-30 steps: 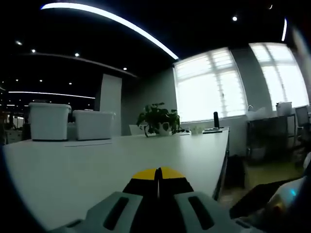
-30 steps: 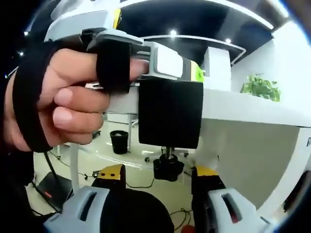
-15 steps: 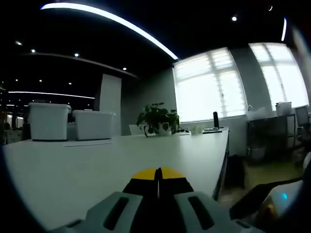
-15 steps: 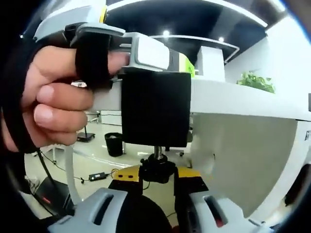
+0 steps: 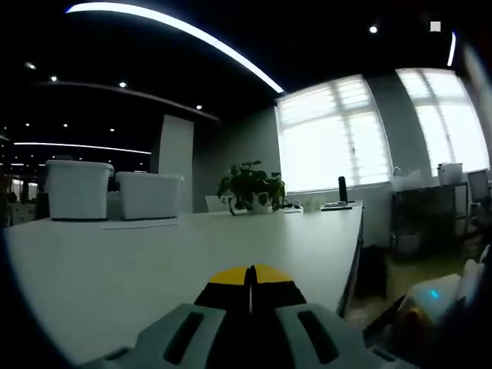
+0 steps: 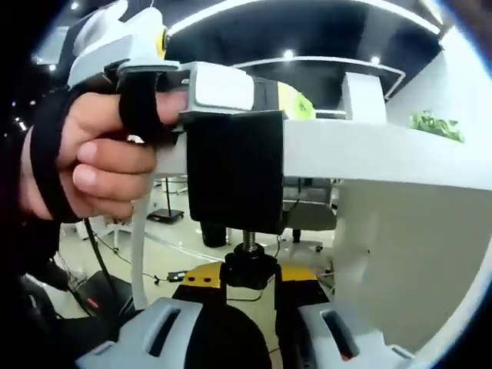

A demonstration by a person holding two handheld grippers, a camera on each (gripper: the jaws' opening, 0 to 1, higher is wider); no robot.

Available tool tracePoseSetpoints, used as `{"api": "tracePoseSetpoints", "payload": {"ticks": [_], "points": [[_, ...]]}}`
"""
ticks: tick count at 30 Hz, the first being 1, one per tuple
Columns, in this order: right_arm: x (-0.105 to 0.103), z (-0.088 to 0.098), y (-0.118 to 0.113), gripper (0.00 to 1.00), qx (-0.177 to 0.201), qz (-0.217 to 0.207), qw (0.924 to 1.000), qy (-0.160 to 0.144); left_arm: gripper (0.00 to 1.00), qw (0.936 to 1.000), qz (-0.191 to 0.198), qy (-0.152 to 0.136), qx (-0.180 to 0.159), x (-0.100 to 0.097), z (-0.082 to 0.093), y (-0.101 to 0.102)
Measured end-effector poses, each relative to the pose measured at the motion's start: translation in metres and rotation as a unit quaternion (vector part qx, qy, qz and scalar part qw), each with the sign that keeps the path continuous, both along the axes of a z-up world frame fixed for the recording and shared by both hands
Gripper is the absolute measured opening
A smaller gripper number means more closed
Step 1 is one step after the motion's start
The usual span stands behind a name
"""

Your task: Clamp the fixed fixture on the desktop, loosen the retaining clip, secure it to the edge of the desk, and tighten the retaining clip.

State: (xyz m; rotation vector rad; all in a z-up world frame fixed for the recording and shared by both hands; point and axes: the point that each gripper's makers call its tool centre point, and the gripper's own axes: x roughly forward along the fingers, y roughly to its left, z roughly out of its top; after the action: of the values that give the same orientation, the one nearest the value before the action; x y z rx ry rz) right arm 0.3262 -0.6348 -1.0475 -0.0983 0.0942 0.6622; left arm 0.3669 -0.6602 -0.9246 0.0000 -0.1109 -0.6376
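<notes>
In the right gripper view, a black clamp [image 6: 235,171] with a flat, boxy body sits over the edge of the white worktop [image 6: 384,150], its front face hanging down below the slab. A threaded screw [image 6: 247,237] sticks out from under it and ends in a black knob [image 6: 247,269]. The right hand-held gripper [image 6: 248,278] has its yellow-tipped jaws on either side of that knob and pinches it. Above the clamp, the left hand-held gripper [image 6: 219,83] lies along the top of the worktop, with a person's hand [image 6: 100,165] in a black strap wrapped around its handle just left of the clamp.

Under the worktop the floor is open, with cables [image 6: 173,274] and a chair base [image 6: 307,246] further back. The white side panel [image 6: 400,261] of the worktop stands close on the right of the knob.

In the left gripper view, the left hand-held gripper [image 5: 248,278] has its jaws pressed together, resting low over the worktop [image 5: 154,261]. What they pinch, if anything, cannot be told here. The surface runs bare to two white bins [image 5: 111,191] and a potted plant [image 5: 250,188] at the far end. The worktop's right edge drops to open floor, where the right hand-held gripper [image 5: 434,304] shows at the lower right.
</notes>
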Motion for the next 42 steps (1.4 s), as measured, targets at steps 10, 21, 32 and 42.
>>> {"api": "tracePoseSetpoints", "payload": {"ticks": [10,21,32,42], "points": [[-0.001,0.001,0.006,0.21,-0.019,0.146,0.9890,-0.011,0.01,1.0000,0.005,0.004,-0.001,0.001,0.000,0.001],[-0.001,0.000,0.009,0.21,-0.010,0.263,0.9648,-0.007,0.01,1.0000,0.005,0.006,-0.002,0.000,-0.001,0.001],[-0.004,0.002,0.011,0.22,-0.002,0.291,0.9565,-0.015,0.01,1.0000,0.007,0.007,-0.002,0.000,0.000,0.000],[-0.002,0.003,-0.001,0.34,-0.027,0.177,0.9837,-0.017,0.01,1.0000,0.006,0.006,-0.002,0.000,0.001,0.000]]}}
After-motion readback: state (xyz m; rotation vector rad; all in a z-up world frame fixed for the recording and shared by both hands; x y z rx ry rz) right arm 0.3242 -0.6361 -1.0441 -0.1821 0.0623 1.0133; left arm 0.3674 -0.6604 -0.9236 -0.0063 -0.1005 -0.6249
